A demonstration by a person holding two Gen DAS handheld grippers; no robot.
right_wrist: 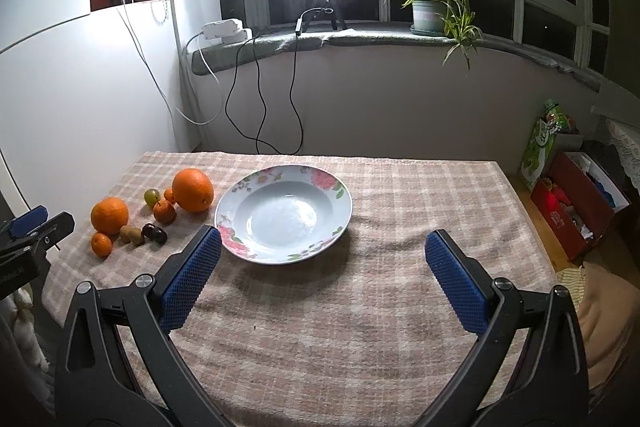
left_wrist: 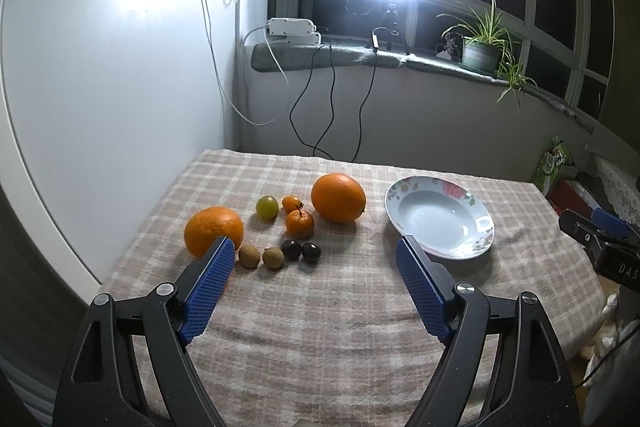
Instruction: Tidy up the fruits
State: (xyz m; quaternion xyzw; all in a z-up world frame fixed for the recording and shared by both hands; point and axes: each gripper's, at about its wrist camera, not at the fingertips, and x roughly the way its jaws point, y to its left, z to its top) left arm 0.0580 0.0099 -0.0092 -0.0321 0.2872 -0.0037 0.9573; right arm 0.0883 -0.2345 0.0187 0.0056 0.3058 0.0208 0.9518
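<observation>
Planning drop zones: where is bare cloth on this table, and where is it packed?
Free: the near strip of the checked cloth in front of the floral plate, and the stretch right of the plate to the table edge. The plate's well is empty too. Crowded: the far left, where both oranges, the green grape, kiwis and dark fruits cluster with little gaps.

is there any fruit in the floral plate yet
No, the white floral-rimmed plate holds nothing; the two large oranges and small fruits lie on the checked cloth beside it.
</observation>
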